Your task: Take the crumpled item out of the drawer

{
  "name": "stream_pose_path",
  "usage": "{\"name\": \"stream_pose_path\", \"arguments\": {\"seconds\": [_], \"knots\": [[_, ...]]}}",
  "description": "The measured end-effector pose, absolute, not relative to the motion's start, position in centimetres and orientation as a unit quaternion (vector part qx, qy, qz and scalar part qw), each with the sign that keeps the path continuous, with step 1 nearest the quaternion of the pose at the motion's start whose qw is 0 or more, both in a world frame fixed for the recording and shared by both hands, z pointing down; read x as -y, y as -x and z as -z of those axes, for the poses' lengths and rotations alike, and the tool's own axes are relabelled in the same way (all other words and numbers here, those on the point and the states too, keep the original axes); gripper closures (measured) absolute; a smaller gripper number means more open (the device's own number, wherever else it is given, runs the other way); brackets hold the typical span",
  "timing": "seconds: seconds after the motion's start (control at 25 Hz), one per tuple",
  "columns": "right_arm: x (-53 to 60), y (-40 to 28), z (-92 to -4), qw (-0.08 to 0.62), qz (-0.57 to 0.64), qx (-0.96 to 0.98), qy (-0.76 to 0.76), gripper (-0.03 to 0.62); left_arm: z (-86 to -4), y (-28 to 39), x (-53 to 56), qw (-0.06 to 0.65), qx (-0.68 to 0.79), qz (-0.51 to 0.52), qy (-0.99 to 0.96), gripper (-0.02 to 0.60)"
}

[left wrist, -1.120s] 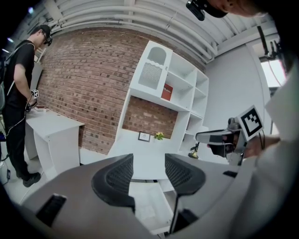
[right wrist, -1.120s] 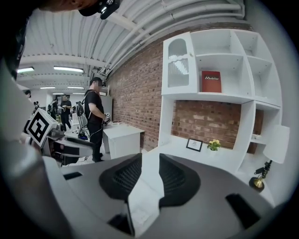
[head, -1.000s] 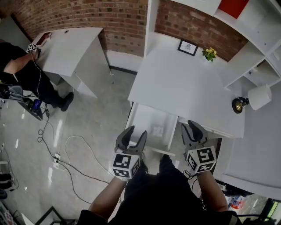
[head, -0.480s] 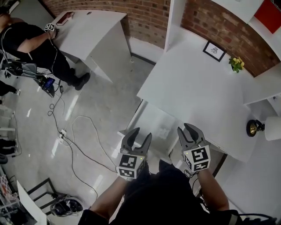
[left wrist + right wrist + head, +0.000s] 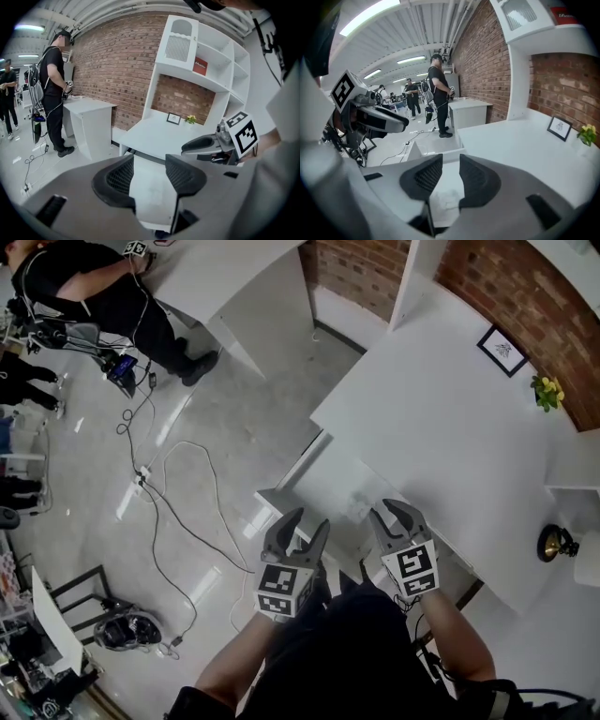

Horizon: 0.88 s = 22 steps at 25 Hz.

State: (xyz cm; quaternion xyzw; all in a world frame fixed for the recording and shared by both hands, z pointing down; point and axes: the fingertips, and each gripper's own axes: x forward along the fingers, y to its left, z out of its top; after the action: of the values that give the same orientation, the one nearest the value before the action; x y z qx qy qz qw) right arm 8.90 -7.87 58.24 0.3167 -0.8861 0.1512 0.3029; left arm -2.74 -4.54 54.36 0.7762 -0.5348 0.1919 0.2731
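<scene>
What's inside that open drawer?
One crumpled white thing lies on the drawer's bare floor. The left gripper and right gripper cover its near end, so that part can't be seen.

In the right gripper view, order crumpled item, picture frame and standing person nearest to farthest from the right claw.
1. The crumpled item, low centre, in the drawer.
2. The picture frame, farther right.
3. The standing person, left background.

The drawer (image 5: 319,486) lay open from above, its floor bare beside the crumpled item (image 5: 359,510); the desk (image 5: 450,427) edge overhung its rear, near that item; low side walls hemmed it; the left gripper (image 5: 296,532) and right gripper (image 5: 392,519), jaws apart and empty, hovered over its front.
</scene>
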Motion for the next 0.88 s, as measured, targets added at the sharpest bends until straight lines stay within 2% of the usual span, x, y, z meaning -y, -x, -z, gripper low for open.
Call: {"name": "stream_pose_path", "arguments": {"seconds": [0.52,0.88], "knots": [[4.8,-6.3,-68.7,0.420,-0.114,0.866,-0.247,0.484,-58.2,6.9,1.8,0.297,0.533,-0.210,-0.764,0.373],[3.2,-5.5,-75.7,0.524,-0.045,0.835,-0.166,0.484,-59.9,8.7,1.3,0.315,0.527,-0.209,-0.762,0.373]]}}
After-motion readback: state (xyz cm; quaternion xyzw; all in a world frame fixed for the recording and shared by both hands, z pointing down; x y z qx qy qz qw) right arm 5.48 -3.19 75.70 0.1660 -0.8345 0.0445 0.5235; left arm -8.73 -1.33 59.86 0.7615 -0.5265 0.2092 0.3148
